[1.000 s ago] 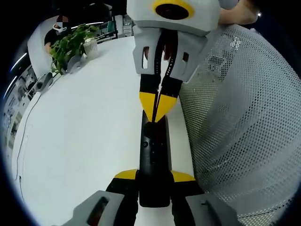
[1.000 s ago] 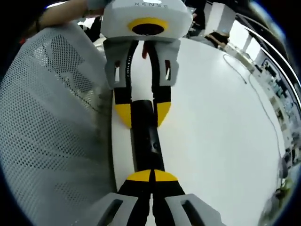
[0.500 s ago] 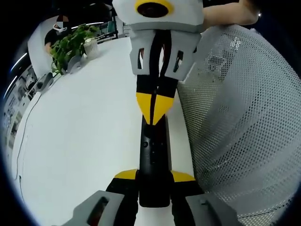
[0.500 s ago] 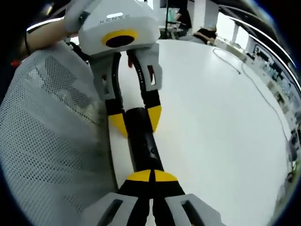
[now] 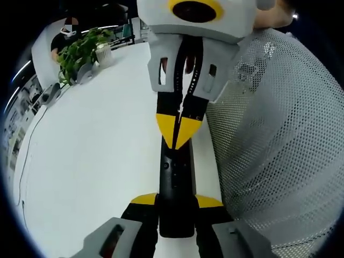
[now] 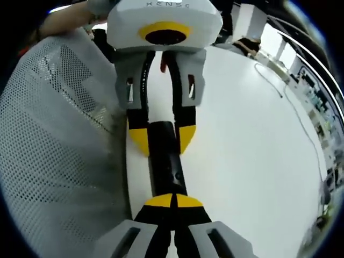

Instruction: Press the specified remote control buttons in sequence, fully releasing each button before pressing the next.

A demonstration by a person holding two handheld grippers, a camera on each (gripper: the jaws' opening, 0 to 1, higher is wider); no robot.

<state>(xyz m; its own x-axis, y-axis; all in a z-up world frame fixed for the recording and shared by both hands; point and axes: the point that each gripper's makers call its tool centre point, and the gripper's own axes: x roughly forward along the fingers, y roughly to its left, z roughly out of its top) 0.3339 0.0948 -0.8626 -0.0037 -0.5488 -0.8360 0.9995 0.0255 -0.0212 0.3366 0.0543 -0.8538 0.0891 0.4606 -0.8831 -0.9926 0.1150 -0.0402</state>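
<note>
**Surfaces: plastic, mesh, matt bench**

Remote [image 5: 176,188] between left claw [image 5: 176,201] tips: black plastic, smooth, slight sheen. Right claw [image 6: 173,201] tips: yellow pads on black, smooth plastic, with grey matt moulded plastic behind. Bench [image 5: 91,161] under both claws: white, smooth, matt, soft glare only. White mesh [image 6: 54,161] left of the right claw: perforated fabric-like weave, rough, matt. Far beyond the left claw, leafy plant [image 5: 80,51].

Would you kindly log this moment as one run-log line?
left gripper: shut on slim black remote control | right gripper: shut, yellow tips on remote's top | surface: white table | beside: white mesh fabric
</note>
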